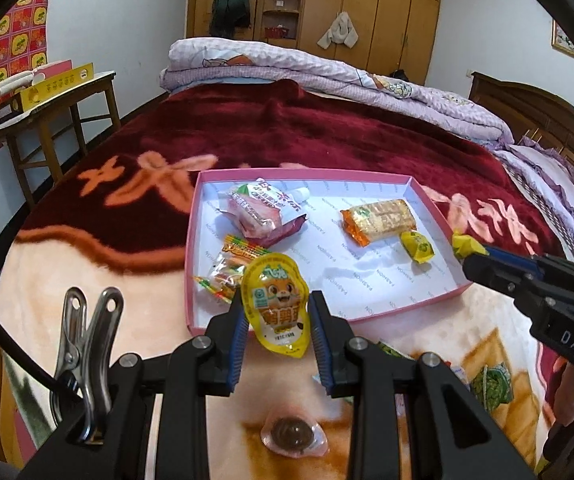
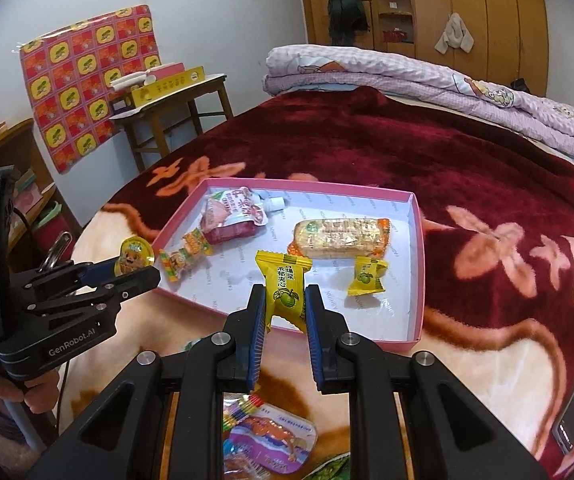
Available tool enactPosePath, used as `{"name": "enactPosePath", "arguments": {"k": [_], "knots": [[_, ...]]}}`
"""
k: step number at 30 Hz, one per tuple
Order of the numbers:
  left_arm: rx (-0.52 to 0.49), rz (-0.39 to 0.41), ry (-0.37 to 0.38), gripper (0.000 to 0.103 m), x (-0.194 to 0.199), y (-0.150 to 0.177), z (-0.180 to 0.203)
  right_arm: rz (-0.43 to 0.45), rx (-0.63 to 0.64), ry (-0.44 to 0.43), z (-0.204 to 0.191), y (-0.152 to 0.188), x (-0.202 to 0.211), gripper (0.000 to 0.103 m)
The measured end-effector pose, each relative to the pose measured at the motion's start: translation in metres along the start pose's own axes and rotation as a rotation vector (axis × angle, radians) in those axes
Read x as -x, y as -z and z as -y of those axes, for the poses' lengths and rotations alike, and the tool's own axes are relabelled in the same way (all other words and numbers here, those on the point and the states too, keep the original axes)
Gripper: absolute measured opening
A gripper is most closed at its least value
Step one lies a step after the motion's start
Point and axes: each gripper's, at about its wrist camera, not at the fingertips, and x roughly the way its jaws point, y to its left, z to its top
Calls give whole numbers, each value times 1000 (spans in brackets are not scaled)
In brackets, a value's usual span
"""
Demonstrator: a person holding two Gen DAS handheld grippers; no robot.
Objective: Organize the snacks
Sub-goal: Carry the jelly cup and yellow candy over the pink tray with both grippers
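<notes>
Yellow candy packet point(image 2: 285, 290) in right hand-held gripper point(image 2: 285, 312) (pink tray point(image 2: 418, 240) beyond)

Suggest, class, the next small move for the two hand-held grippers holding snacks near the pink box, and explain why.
Probably carry both forward over the shallow pink cardboard box and release. The left hand-held gripper clamps a yellow cartoon-printed jelly cup; the right hand-held gripper clamps a yellow wrapped candy. Both hang at the box's near edge, where other snacks already lie.

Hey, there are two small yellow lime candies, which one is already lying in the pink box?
The candy beside the orange cracker pack, lying loose on the box floor. The other candy is clamped in the right gripper.
</notes>
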Motion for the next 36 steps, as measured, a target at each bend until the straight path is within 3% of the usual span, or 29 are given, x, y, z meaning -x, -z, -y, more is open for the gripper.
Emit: {"name": "enactPosePath", "arguments": {"k": [22, 31, 36], "knots": [[-37, -86, -79, 31, -59, -5, 0, -54, -33, 16, 30, -4, -41, 20], [-55, -83, -69, 31, -67, -11, 7, -62, -44, 39, 39, -9, -56, 20], [-49, -136, -32, 31, -77, -6, 13, -65, -49, 49, 45, -12, -62, 20]]}}
